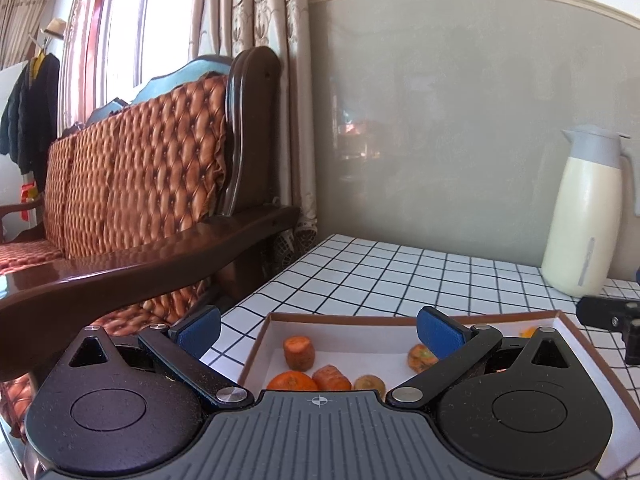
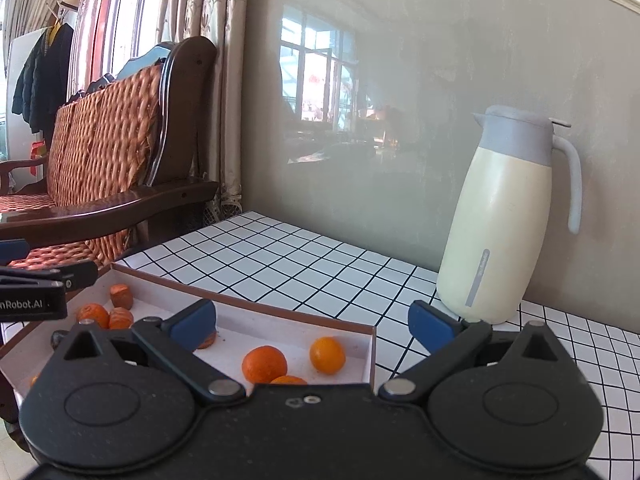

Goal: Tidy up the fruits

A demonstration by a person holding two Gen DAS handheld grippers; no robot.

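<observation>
Above the tray (image 2: 280, 308), right tool (image 2: 312, 324) spread wide, oranges (image 2: 265, 364) below

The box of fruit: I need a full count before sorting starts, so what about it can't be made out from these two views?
- Left wrist view: the near part of the box is hidden behind the left gripper body; one orange shows only partly.
- Right wrist view: the right gripper covers the near side; an orange is half hidden and a carrot piece sits behind its finger.
- The total count is unclear.
</observation>
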